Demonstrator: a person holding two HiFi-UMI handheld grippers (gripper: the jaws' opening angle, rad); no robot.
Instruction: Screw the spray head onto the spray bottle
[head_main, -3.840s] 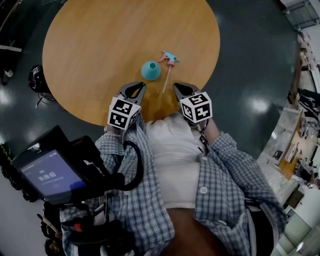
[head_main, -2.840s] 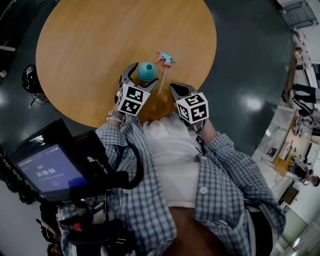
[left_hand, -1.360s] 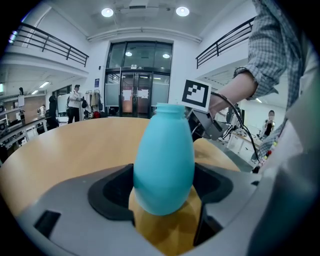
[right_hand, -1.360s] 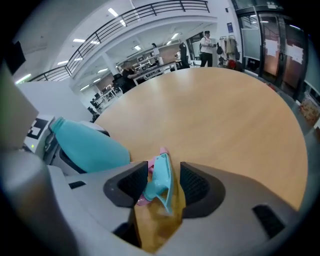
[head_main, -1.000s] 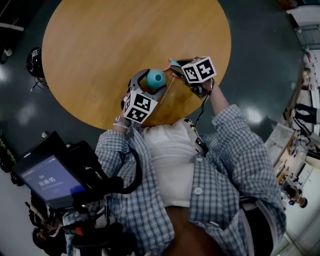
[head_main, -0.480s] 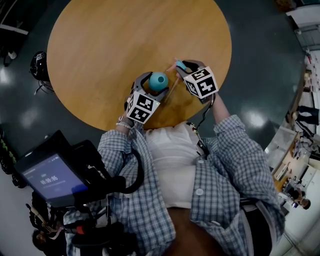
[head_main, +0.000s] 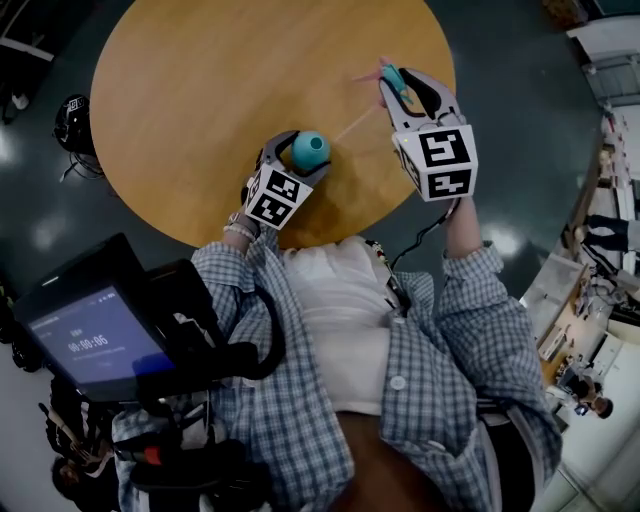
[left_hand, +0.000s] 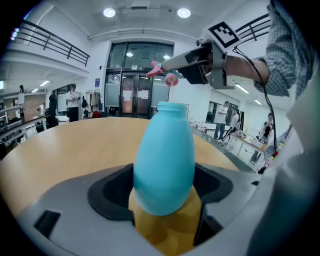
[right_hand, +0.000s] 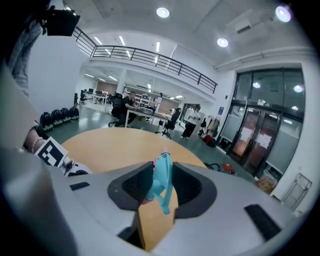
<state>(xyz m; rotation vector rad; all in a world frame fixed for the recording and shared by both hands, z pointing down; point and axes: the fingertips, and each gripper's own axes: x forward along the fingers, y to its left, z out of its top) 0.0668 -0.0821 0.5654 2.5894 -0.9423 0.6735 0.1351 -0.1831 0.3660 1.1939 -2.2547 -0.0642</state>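
A teal spray bottle (head_main: 311, 150) stands upright on the round wooden table (head_main: 200, 90), its neck open. My left gripper (head_main: 298, 158) is shut on its belly; in the left gripper view the bottle (left_hand: 164, 160) fills the gap between the jaws of this gripper (left_hand: 165, 202). My right gripper (head_main: 402, 84) hangs in the air above and to the right of the bottle. It is shut on the teal and pink spray head (head_main: 392, 78), whose thin tube (head_main: 355, 122) slants down toward the bottle. Its jaws have just been closing on the spray head (right_hand: 161, 181).
A phone with a lit screen (head_main: 85, 345) is mounted at the person's lower left. A dark object (head_main: 70, 112) lies on the floor by the table's left edge. Dark floor surrounds the table; desks and people stand far off.
My right gripper has risen from the table with the spray head and rolled, so the tube now hangs in the air. The left gripper and the bottle have kept still.
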